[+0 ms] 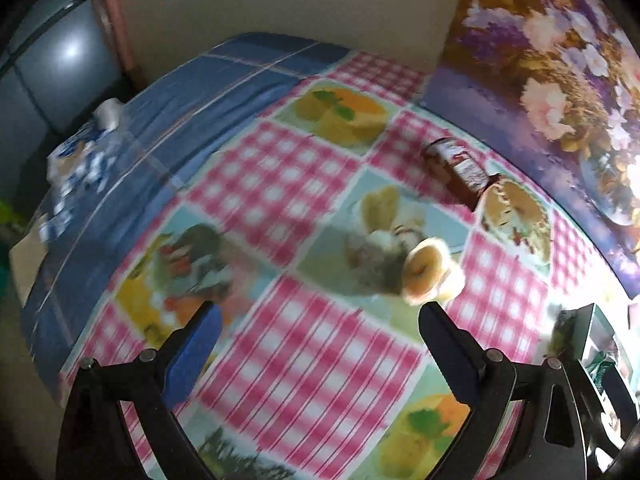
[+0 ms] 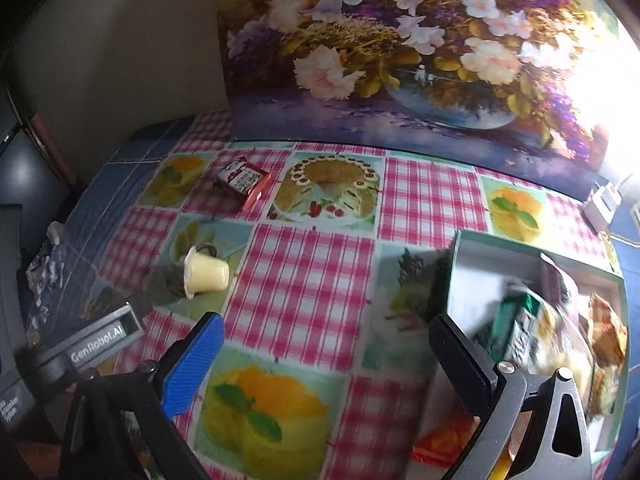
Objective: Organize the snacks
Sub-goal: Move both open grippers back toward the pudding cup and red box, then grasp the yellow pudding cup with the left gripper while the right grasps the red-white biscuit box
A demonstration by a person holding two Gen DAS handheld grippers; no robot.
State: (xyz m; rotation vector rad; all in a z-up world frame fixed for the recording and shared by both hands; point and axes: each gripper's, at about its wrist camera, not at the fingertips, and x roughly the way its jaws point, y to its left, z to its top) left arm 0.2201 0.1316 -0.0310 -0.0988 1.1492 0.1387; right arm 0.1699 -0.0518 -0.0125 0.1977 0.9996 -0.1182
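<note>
**Both tools open above the snack surface**

The left tool (image 1: 320, 328) hangs over the surface (image 1: 280, 184) with its jaws spread wide and nothing between them. The surface wears a cloth of pink check and fruit-and-cake pictures. Just ahead of the tool's right finger, a pale yellow pudding cup (image 1: 430, 274) lies tipped on its side; whether the finger touches it cannot be told through the blur. Farther off, near the flower painting (image 1: 552, 92) that stands at the surface's far edge, lies a dark brown snack packet (image 1: 460, 170). At the left edge, on a blue checked cloth (image 1: 192, 92), sits a crumpled blue-and-white wrapper (image 1: 80, 160).

The right tool (image 2: 326, 340) is likewise wide open and empty. To its right stands an open box (image 2: 472, 276) with green sides and a white inside, already holding several snacks: a green packet (image 2: 516, 324) and some golden-brown wrapped pieces (image 2: 604, 328), partly blurred. An orange packet (image 2: 448, 440) lies on the surface just beside the box's near corner. In the right wrist view the pudding cup (image 2: 206, 274) lies well left of the box, and the brown packet (image 2: 244, 178) lies beyond it, near the painting.
</note>
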